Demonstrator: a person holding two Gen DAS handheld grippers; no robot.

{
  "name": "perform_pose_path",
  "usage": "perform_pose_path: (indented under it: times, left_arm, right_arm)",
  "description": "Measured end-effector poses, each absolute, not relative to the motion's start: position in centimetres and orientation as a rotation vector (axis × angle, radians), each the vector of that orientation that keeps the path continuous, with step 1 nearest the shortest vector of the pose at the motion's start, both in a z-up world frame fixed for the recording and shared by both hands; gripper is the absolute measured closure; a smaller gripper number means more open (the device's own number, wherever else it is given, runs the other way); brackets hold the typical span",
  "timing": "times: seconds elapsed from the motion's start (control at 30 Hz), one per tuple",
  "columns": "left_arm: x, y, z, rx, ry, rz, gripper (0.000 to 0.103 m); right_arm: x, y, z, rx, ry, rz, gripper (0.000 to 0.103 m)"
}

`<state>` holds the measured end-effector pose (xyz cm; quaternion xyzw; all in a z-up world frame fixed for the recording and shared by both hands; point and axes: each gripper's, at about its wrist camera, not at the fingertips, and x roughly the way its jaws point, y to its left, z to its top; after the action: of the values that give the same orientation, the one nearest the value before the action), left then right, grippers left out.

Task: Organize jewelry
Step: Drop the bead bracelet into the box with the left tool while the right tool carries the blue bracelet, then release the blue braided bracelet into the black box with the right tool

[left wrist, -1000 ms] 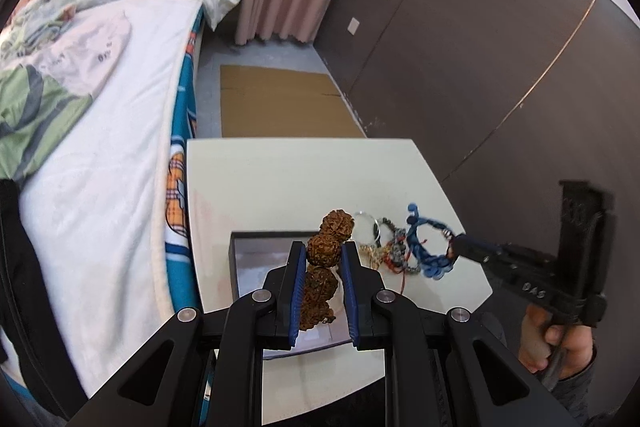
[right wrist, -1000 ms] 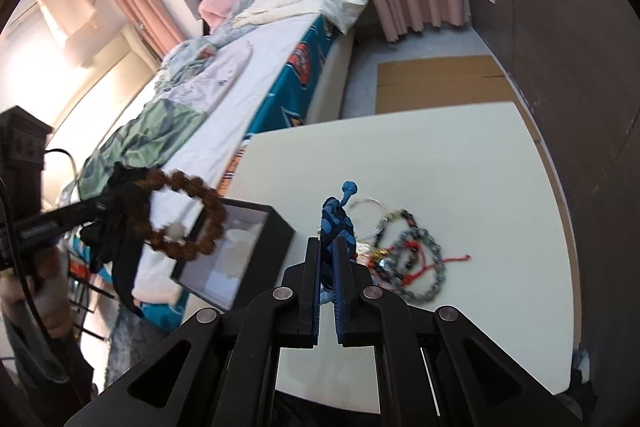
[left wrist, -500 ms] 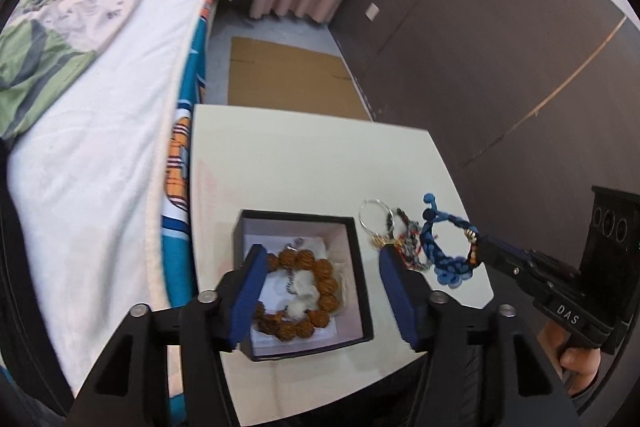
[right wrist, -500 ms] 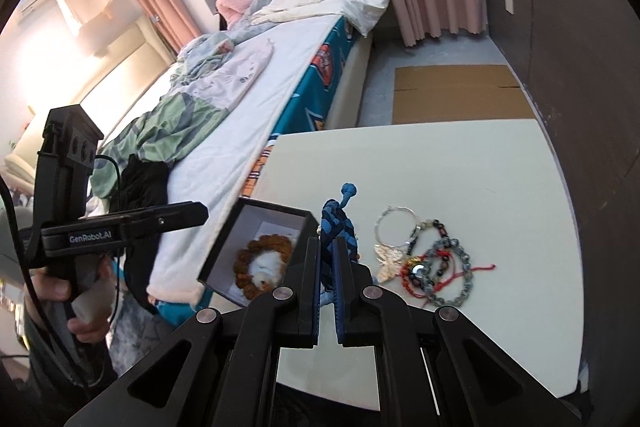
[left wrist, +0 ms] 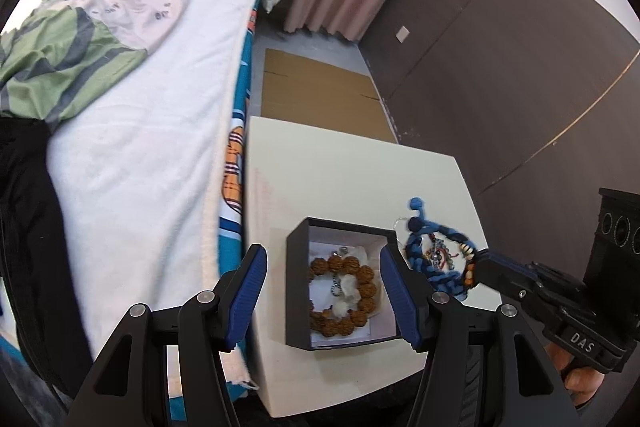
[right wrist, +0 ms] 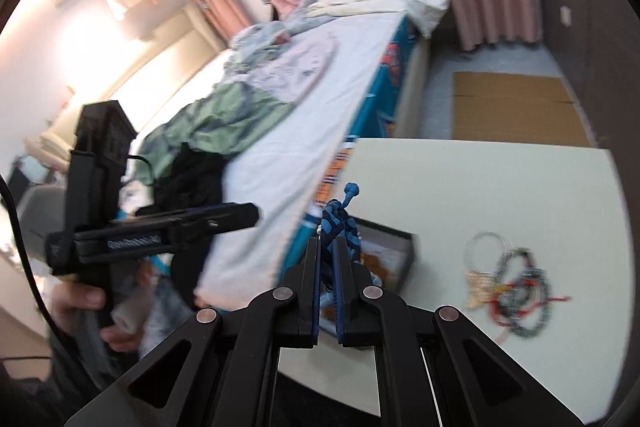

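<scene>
Brown seed-bead bracelet [left wrist: 344, 297], clamped a second ago, now lies in the black box [left wrist: 298, 291] on the bench [left wrist: 352, 179]; left gripper [left wrist: 324, 291] jaws, just opened, stand empty. Right gripper [right wrist: 328, 259] jaws pinch the blue braided bracelet [left wrist: 436, 259], carried over the box's far edge.

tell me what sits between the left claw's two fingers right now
In the left wrist view, the open left claw frames the black box on the table, with the brown bead bracelet lying inside it; the fingers touch neither.
</scene>
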<state>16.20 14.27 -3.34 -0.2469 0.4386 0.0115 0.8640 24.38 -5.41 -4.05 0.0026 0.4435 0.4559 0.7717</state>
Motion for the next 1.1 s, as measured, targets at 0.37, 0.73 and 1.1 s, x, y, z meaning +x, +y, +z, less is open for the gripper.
perform_pose_path:
  times: [0.37, 0.73, 1.1]
  left_arm:
    - [16.1, 14.0, -3.0, -0.509, 0.916, 0.041, 0.043]
    - [18.0, 9.7, -2.7, -0.436, 0.936, -0.038, 0.043]
    - [20.8, 4.3, -3.0, -0.34, 0.983, -0.124, 0.043]
  right_arm:
    - [25.3, -7.0, -6.1, 0.064, 1.01, 0.891, 0.042]
    - [26.4, -13.4, -6.3, 0.108, 1.005, 0.754, 0.035]
    - [27.3, -19.2, -7.3, 0.159, 1.019, 0.656, 0.034]
